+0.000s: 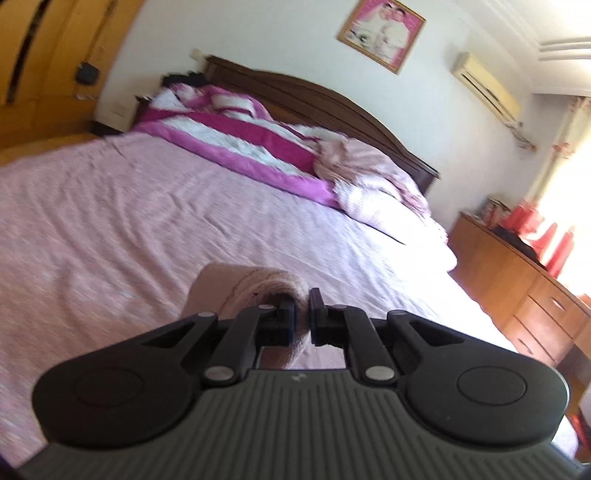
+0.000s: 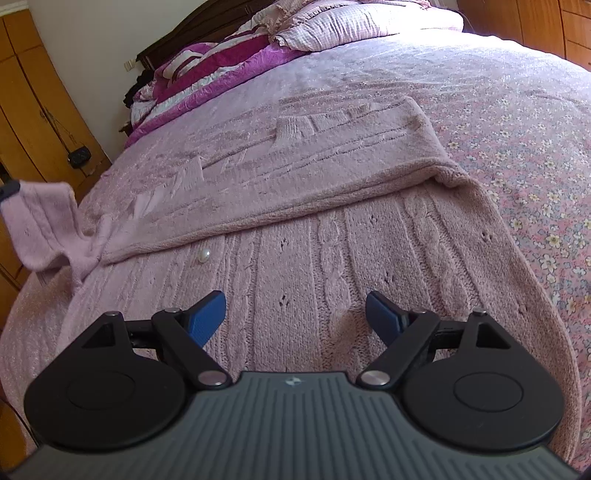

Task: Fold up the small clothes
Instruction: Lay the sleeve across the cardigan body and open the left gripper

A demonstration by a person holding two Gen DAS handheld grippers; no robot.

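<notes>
At the far left edge of the right wrist view, your left gripper (image 2: 8, 189) is lifting a sleeve (image 2: 48, 229) of the pink knitted cardigan (image 2: 332, 266) clear of the bed (image 2: 517, 122). In the left wrist view, that left gripper (image 1: 302, 314) is sitting at lower centre with its jaws pressed together on a fold of the sleeve (image 1: 243, 291), which is bulging up to the left of the fingertips.

Moving right, the cardigan is lying spread flat across the middle of the right wrist view, on the pink flowered bedsheet. Its other sleeve (image 2: 314, 158) is lying folded across the body from right to left, and a pearl button (image 2: 204, 255) is showing left of centre, just below the sleeve's edge.

Your right gripper (image 2: 295, 317) is hovering at lower centre over the cable-knit body, its blue fingers (image 2: 208, 317) spread wide apart and gripping nothing.

At the upper part of both views, a magenta and white quilt (image 1: 236, 133) is lying bunched beside a pale checked pillow (image 2: 354, 22) against the dark headboard (image 1: 325, 96).
</notes>
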